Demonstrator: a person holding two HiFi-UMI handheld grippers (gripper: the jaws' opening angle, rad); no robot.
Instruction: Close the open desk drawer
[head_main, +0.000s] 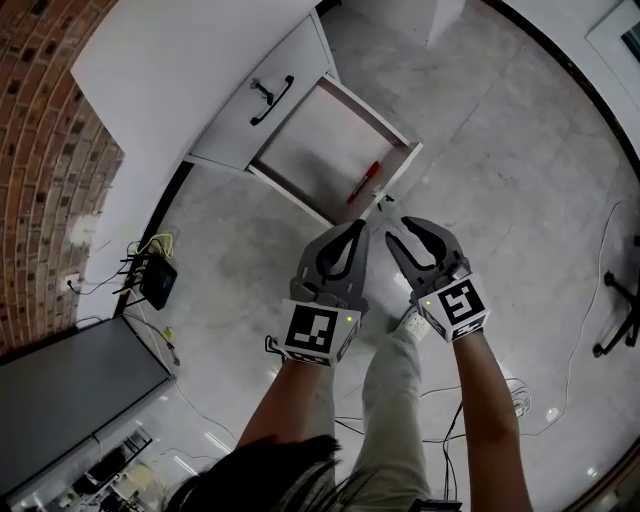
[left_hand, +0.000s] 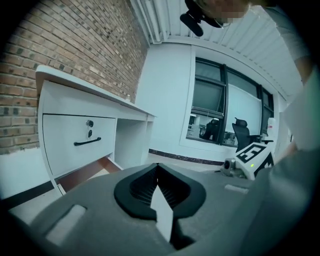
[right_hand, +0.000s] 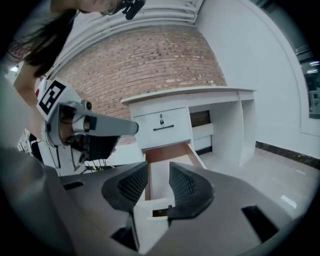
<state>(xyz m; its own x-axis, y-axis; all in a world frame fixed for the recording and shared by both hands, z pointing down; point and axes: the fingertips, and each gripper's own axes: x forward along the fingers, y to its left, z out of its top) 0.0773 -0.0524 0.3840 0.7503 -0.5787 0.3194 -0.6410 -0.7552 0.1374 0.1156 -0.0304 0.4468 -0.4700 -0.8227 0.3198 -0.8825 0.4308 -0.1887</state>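
The white desk (head_main: 170, 70) stands at upper left. Its lower drawer (head_main: 320, 140) is pulled out, and a red pen (head_main: 363, 183) lies near its front. The shut upper drawer (head_main: 255, 105) has a black handle. My left gripper (head_main: 360, 229) hovers just in front of the open drawer's front edge, jaws shut and empty; their tips meet in the left gripper view (left_hand: 158, 168). My right gripper (head_main: 398, 229) is beside it, open with nothing between its jaws. In the right gripper view (right_hand: 159, 176) the open drawer (right_hand: 167, 156) shows through the gap.
A black box with cables (head_main: 158, 280) lies on the floor by the brick wall (head_main: 40, 120). A dark flat surface (head_main: 70, 385) fills the lower left. Cables (head_main: 600, 290) and a chair base (head_main: 622, 325) are at the right. The person's leg (head_main: 395, 400) is below the grippers.
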